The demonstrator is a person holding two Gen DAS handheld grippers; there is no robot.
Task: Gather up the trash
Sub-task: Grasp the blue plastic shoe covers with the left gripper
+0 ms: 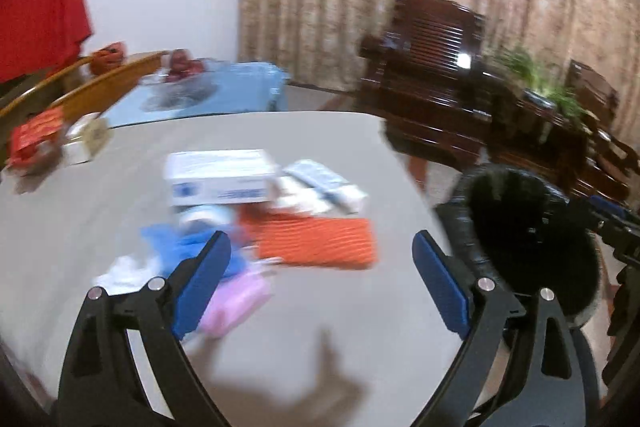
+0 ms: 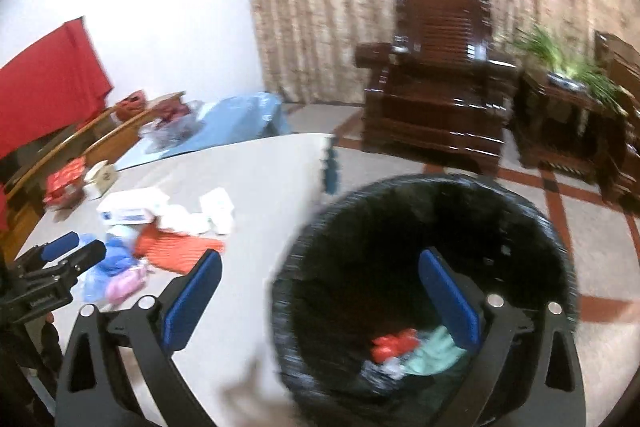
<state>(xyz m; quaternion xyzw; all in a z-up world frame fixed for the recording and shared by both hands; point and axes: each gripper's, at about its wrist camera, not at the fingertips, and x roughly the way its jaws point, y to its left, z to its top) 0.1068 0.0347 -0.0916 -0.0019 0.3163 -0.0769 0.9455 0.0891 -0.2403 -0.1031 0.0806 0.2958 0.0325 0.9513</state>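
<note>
My left tongs (image 1: 322,253) stand wide and empty over the bench (image 1: 100,211), and my right tongs (image 2: 320,277) are just as wide and empty above the black-lined bin (image 2: 312,227) at lower right of the right wrist view. Trash already lies in the bin's bottom: a red scrap (image 2: 394,341) and a pale green piece (image 2: 434,349), with something greyish I can't make out. The rest waits in a heap mid-bench in the left view. I judge the next step is another pick, and I'd do it well by dropping the left tongs onto the nearest soft piece, the pink wrapper (image 1: 236,301) at lower left, squeezing its middle so it doesn't slip. Counting through the blur: one white-and-blue box (image 1: 220,179), one orange ribbed sheet (image 1: 316,241), one pink wrapper, one blue crumple (image 1: 176,243), one white scrap (image 1: 124,273), and at least two white packets (image 1: 328,187); motion blur hides any more.
</note>
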